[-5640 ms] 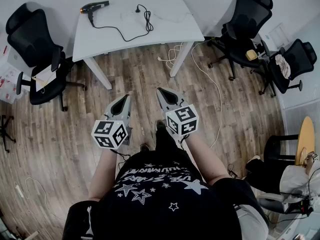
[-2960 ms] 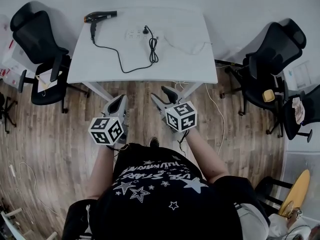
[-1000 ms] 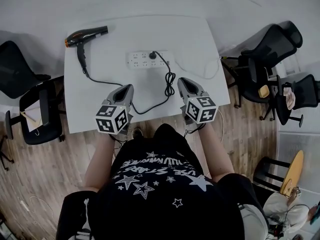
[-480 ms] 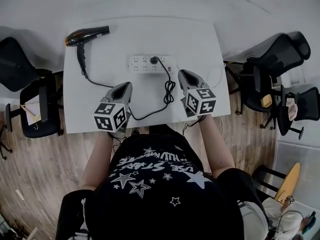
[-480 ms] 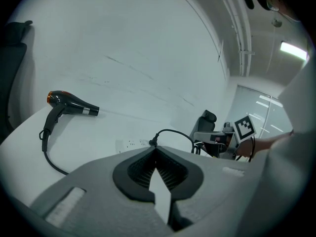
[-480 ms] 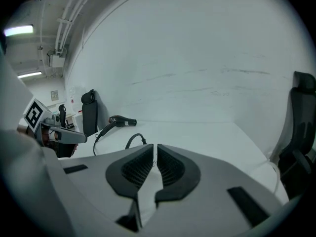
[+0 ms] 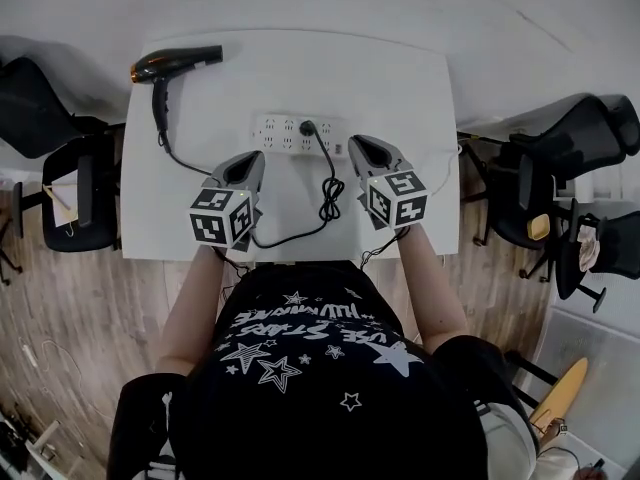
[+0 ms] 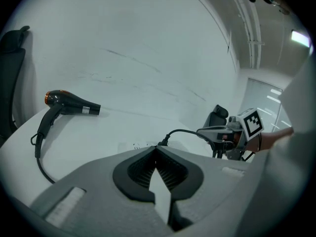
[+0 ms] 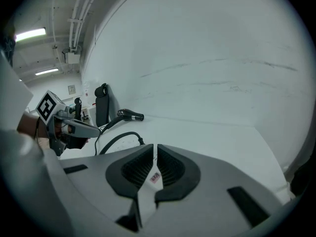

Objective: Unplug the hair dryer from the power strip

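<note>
The white table [image 7: 400,78] carries a hair dryer [image 7: 175,61] at its far left corner and a power strip [image 7: 298,134] near the middle. The black cord [image 7: 325,193] is plugged into the strip.

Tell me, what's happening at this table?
A person stands at a white table with the left tongs and right tongs in hand, both closed and empty above its near half. A black hair dryer with an orange end lies at the far left corner; its black cord leads to a plug seated in the white power strip. Nothing is unplugged yet.
</note>
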